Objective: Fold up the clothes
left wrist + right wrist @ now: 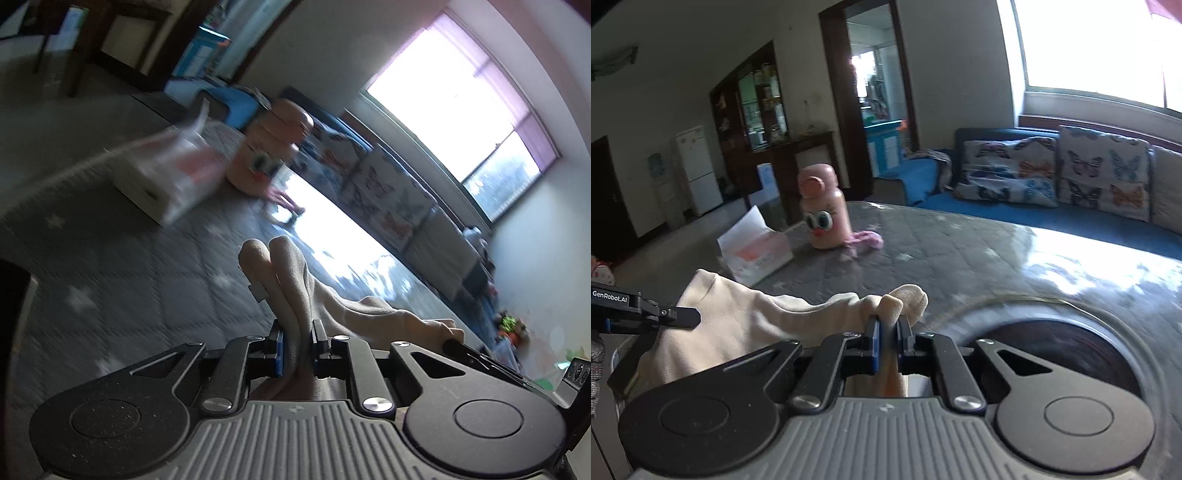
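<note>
A pink plastic bottle with big cartoon eyes point(824, 210) stands on the grey quilted table cover with white stars point(960, 254). Just left of the bottle sits a white tissue box with a tissue sticking up point(757, 249). A small pink cloth point(866, 240) lies touching the bottle's right side. Behind the bottle, to the right, is a blue sofa point(1034, 214) with butterfly cushions point(1104, 170). Far left of the bottle stands a white fridge point(698, 170).
</note>
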Motion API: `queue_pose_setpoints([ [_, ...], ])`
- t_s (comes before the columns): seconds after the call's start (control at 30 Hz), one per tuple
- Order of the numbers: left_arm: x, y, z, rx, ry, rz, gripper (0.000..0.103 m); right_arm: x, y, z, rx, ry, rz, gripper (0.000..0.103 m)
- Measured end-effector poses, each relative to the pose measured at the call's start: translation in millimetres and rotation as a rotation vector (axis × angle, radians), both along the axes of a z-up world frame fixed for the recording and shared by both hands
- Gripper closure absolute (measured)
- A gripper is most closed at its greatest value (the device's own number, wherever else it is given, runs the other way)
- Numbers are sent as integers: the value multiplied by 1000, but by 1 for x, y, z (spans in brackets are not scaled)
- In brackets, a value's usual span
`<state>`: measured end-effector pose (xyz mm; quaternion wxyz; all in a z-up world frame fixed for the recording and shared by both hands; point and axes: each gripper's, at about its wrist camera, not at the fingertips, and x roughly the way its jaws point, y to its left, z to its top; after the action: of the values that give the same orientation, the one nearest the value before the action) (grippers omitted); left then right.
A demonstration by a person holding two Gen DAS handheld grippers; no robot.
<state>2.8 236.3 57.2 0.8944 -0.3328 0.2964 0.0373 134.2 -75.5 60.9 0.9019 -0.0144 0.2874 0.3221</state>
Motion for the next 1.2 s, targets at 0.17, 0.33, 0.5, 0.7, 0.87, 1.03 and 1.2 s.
queue_pose_setpoints([
  [0.17, 5, 16, -8, 23, 23, 49, 88, 19, 26, -6, 16, 6, 31, 95],
  [0.33, 12, 22, -25, 60, 96, 76, 84, 41, 39, -31, -38, 40, 23, 94],
  [0.5, 12, 24, -29, 120, 126, 96, 76, 47, 37, -42, -84, 57, 2, 93],
  [0.7, 18, 17, -13, 193, 76, 106, 74, 50, 52, -40, -57, 80, 67, 93],
  [0.87, 34, 13, -16, 181, 74, 69, 74, 55, 77, -49, -59, 113, 131, 92],
  [1.03, 56, 8, -25, 161, 92, 27, 75, 63, 96, -57, -52, 133, 152, 92],
  [1.2, 75, -5, -29, 162, 100, -20, 75, 70, 103, -66, -57, 143, 149, 92],
])
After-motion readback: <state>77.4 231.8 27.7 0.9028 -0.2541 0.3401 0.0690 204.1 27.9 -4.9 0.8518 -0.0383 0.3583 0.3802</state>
